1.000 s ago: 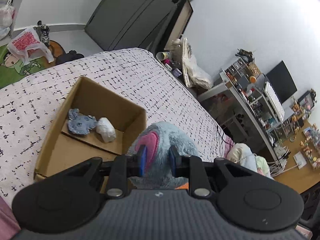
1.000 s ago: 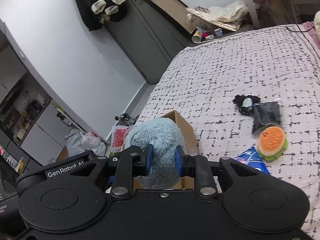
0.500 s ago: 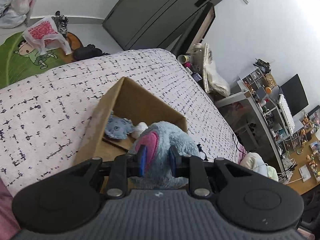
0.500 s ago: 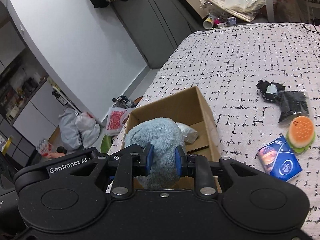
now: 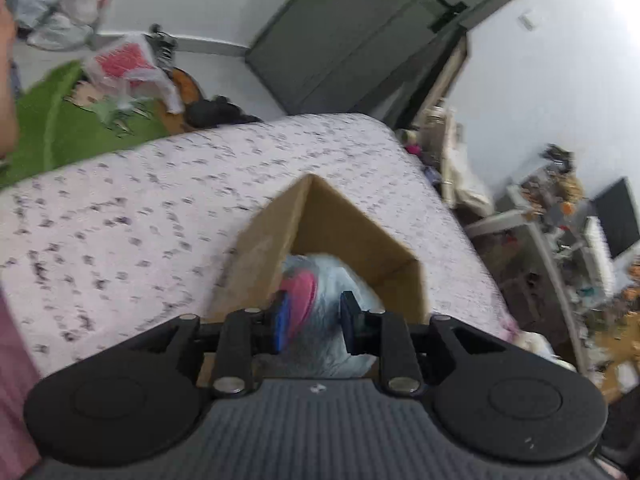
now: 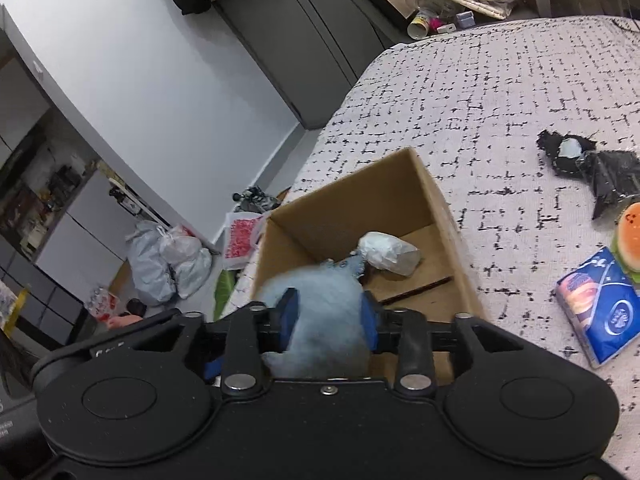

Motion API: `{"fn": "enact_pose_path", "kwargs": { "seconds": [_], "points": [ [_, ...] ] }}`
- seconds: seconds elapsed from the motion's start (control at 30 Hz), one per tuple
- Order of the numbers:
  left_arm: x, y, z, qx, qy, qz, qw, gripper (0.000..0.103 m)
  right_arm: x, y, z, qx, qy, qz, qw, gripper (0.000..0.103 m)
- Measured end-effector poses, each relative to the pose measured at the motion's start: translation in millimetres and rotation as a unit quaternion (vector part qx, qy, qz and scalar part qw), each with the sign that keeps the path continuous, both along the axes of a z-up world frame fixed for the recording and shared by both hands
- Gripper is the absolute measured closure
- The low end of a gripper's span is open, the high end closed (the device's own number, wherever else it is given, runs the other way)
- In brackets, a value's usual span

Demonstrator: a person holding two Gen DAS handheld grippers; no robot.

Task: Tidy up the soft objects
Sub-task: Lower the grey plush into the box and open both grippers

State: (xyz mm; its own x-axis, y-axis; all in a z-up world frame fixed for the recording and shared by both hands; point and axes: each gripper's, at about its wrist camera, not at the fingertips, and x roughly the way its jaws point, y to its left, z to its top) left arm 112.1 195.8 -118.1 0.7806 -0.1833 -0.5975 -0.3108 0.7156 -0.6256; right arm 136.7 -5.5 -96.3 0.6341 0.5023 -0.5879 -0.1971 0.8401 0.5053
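Both grippers hold one large blue plush toy with a pink ear. My left gripper (image 5: 314,322) is shut on the plush (image 5: 320,284) at its pink ear, inside the open cardboard box (image 5: 340,224). My right gripper (image 6: 328,322) is shut on the plush's (image 6: 320,300) blue body, over the box (image 6: 360,200). A white wrapped bundle (image 6: 388,254) and a small blue soft toy (image 6: 352,264), mostly hidden, lie on the box floor.
The box stands on a bed (image 6: 500,92) with a white, black-flecked cover. To the right lie a black pouch and soft toy (image 6: 588,164), a burger squishy (image 6: 630,236) and a blue tissue pack (image 6: 600,312). Bags (image 6: 168,260) and a green mat (image 5: 60,120) are on the floor.
Both grippers have carried the plush forward and down into the box. The box now fills more of both views. The left view is blurred with motion.
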Motion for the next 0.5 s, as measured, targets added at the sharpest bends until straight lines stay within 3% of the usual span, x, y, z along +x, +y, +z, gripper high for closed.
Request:
{"fn": "enact_pose_path", "kwargs": {
  "seconds": [0.1, 0.23, 0.37, 0.47, 0.5],
  "points": [
    [-4.0, -2.7, 7.9, 0.017, -0.006, -0.003, 0.9998, 0.075, -3.7, -7.7, 3.8, 0.001, -0.002, -0.013, 1.000, 0.037],
    [-8.4, -10.9, 16.3, 0.043, -0.005, -0.006, 0.9990, 0.061, -3.2, -28.1, 9.0, 0.032, 0.011, -0.033, 0.999, 0.030],
    [-10.8, -16.0, 20.9, 0.060, 0.013, 0.000, 0.9981, 0.052, -8.1, -43.6, 18.3, 0.027, 0.003, -0.044, 0.999, 0.022],
    [-9.5, -22.8, 27.8, 0.075, 0.028, 0.009, 0.9968, 0.040, -10.6, -57.7, 23.8, 0.029, 0.003, -0.049, 0.998, 0.019],
    [-9.8, -26.8, 31.4, 0.081, 0.031, 0.012, 0.9962, 0.032, -11.7, -61.6, 25.8, 0.022, 0.004, -0.052, 0.998, 0.017]
  ]
}}
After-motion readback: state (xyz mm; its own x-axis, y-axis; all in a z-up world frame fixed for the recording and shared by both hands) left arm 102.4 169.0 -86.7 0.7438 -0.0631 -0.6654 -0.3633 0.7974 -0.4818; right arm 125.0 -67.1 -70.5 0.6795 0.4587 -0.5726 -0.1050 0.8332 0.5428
